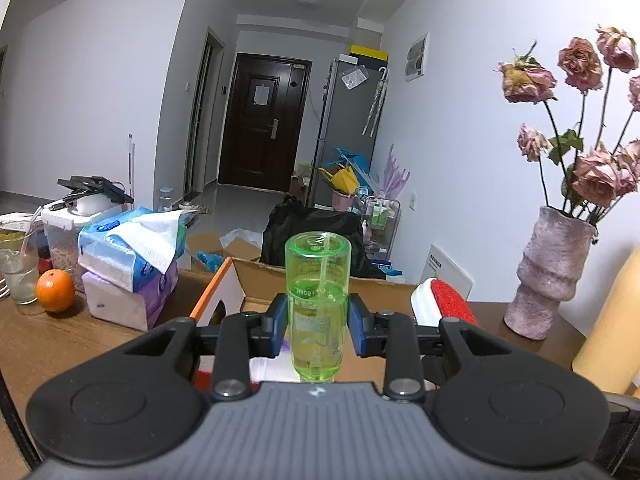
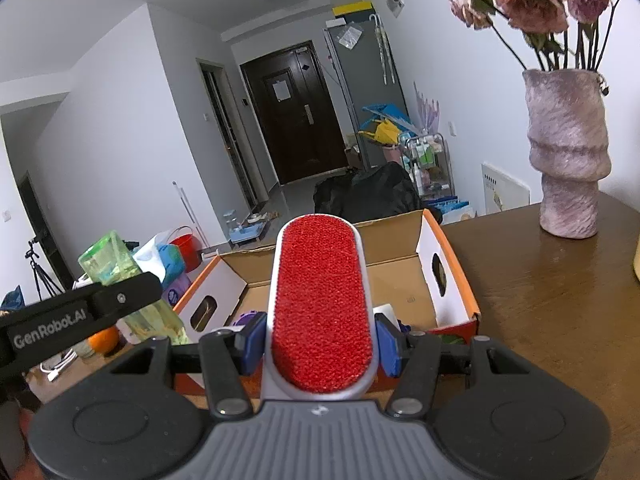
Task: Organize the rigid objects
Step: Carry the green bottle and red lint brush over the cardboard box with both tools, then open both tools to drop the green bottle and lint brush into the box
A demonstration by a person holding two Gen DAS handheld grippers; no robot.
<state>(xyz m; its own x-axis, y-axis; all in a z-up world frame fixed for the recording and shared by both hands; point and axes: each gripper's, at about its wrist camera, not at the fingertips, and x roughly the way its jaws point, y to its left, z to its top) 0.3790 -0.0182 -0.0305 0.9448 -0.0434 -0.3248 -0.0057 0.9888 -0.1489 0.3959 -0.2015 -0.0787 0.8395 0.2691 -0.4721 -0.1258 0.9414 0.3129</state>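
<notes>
My left gripper point(image 1: 318, 322) is shut on a clear green bottle point(image 1: 318, 280), which points away from me over an open orange-and-white cardboard box point(image 1: 218, 292). In the right wrist view my right gripper point(image 2: 320, 338) is shut on a white lint brush with a red pad point(image 2: 322, 300), held above the same box point(image 2: 448, 276). The green bottle point(image 2: 110, 260) and the left gripper's arm show at the left of that view. The brush's red pad point(image 1: 450, 298) shows at the right of the left wrist view. A purple item lies inside the box, mostly hidden.
On the brown wooden table point(image 2: 540, 300) stands a pink vase of dried roses point(image 1: 550, 272) at the right. At the left sit tissue packs point(image 1: 132, 264), an orange point(image 1: 55, 290), a glass point(image 1: 18, 268) and a food container. A yellow object point(image 1: 612, 320) fills the right edge.
</notes>
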